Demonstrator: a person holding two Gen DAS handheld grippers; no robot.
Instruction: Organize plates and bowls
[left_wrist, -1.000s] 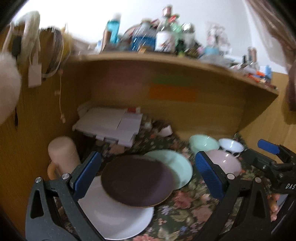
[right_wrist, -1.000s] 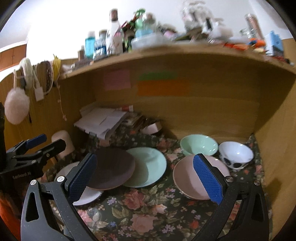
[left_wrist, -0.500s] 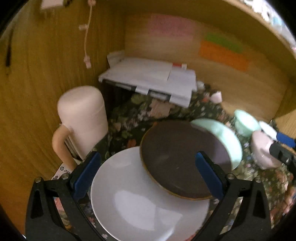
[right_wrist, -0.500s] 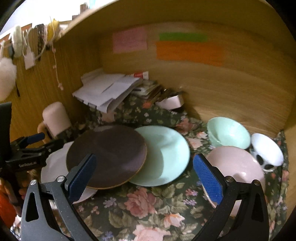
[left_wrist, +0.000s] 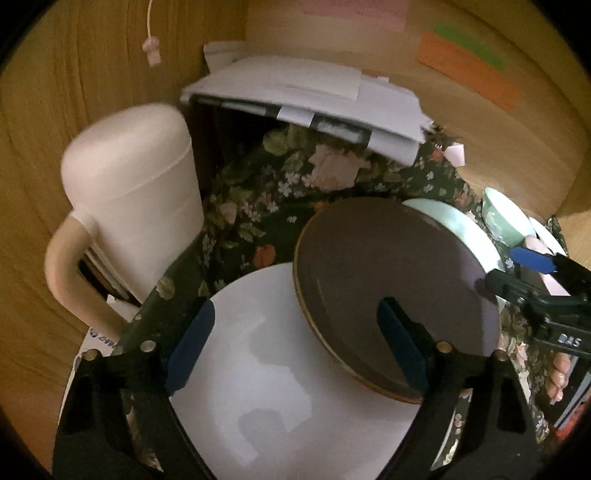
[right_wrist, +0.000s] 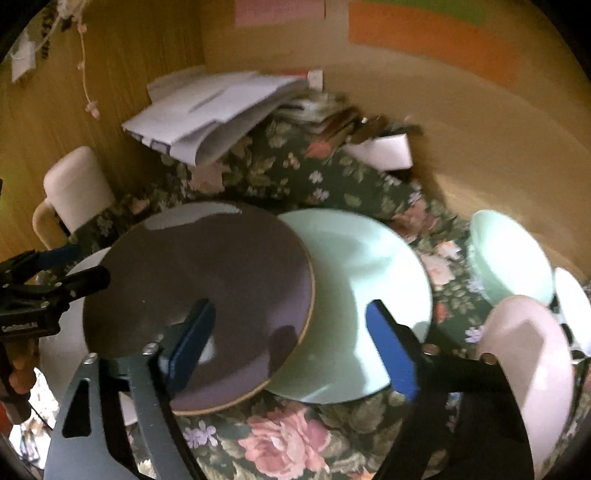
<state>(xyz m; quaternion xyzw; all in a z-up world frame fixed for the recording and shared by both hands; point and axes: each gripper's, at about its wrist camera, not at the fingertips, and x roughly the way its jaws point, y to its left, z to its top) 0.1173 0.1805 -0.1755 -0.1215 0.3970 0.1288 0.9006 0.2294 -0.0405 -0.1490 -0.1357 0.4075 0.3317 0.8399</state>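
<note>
The left tool (left_wrist: 295, 339) hung over the plates with its blue-padded jaws apart and closing, nothing clamped between them; below it lay a glossy white plate (left_wrist: 280, 387), and the right pad stood over a brown plate (left_wrist: 388, 273). The right tool (right_wrist: 291, 343) was likewise apart and closing, gripping nothing, its left pad above the brown plate and its right pad above a mint plate (right_wrist: 354, 295). The brown plate, round, matte and edged with a thin tan rim, lay tilted across the other two, overlapping the white plate on one side and the mint plate on the other. To the right of the mint plate stood a mint bowl (right_wrist: 509, 254), a pink bowl (right_wrist: 532, 362) nearer the camera, and just beside them a white bowl (right_wrist: 572, 306), partly cut off by the frame. All rested on a table under a dark floral cloth (right_wrist: 280, 443) with pink roses. At the left a cream jug (left_wrist: 133, 206) with a looped handle stood against the wooden side wall. Behind it lay a loose stack of white papers (left_wrist: 314, 96). The back wall was pale wood and carried pink, green and orange notes (right_wrist: 432, 40).
</note>
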